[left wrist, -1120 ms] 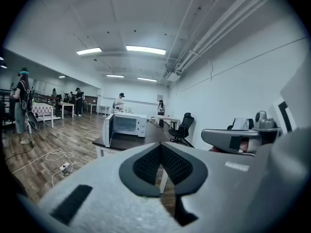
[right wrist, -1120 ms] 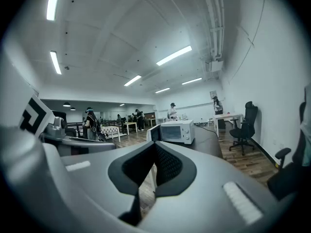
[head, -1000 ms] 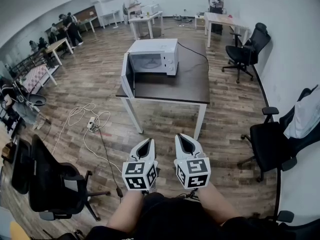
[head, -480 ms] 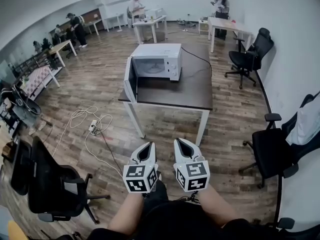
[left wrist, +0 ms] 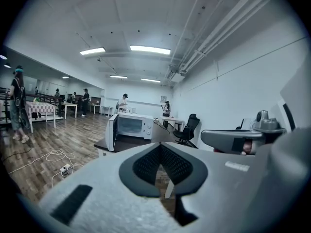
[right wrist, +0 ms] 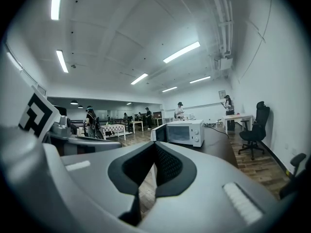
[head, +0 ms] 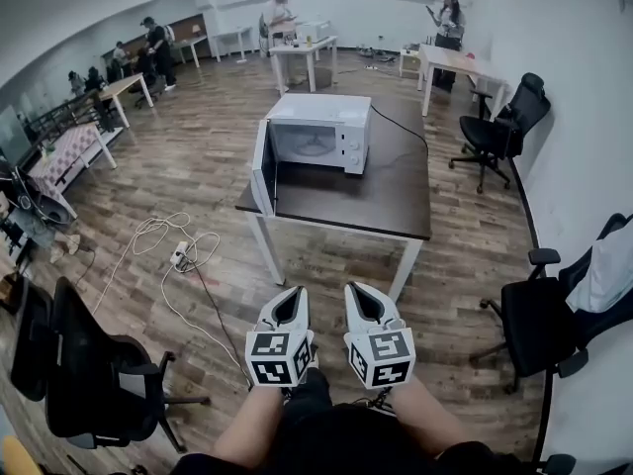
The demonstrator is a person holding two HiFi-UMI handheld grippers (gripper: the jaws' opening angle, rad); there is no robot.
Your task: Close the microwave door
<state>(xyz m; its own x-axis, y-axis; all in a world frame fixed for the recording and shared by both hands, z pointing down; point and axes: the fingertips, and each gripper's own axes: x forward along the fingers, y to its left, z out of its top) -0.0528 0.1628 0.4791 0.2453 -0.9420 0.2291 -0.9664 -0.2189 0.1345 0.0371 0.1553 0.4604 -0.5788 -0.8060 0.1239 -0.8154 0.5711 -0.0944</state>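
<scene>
A white microwave [head: 321, 132] stands on a dark table [head: 386, 191], its door [head: 263, 166] swung open to the left, edge-on to me. Both grippers are held side by side in front of me, well short of the table and pointing at it. My left gripper [head: 293, 295] is shut with nothing in it, and so is my right gripper [head: 356, 293]. The left gripper view shows the microwave [left wrist: 133, 126] and its open door [left wrist: 112, 132] far beyond the closed left gripper [left wrist: 159, 147]. The right gripper view has the microwave [right wrist: 184, 132] ahead of the closed right gripper [right wrist: 155, 147].
White cables and a power strip [head: 181, 255] lie on the wooden floor to the left. Black office chairs stand at the near left [head: 89, 374], near right [head: 539, 325] and far right [head: 504, 117]. Several people and light tables [head: 302, 52] are at the back of the room.
Both grippers have moved forward together toward the table. The microwave and table now sit closer and lower in the head view. The door stays open.
</scene>
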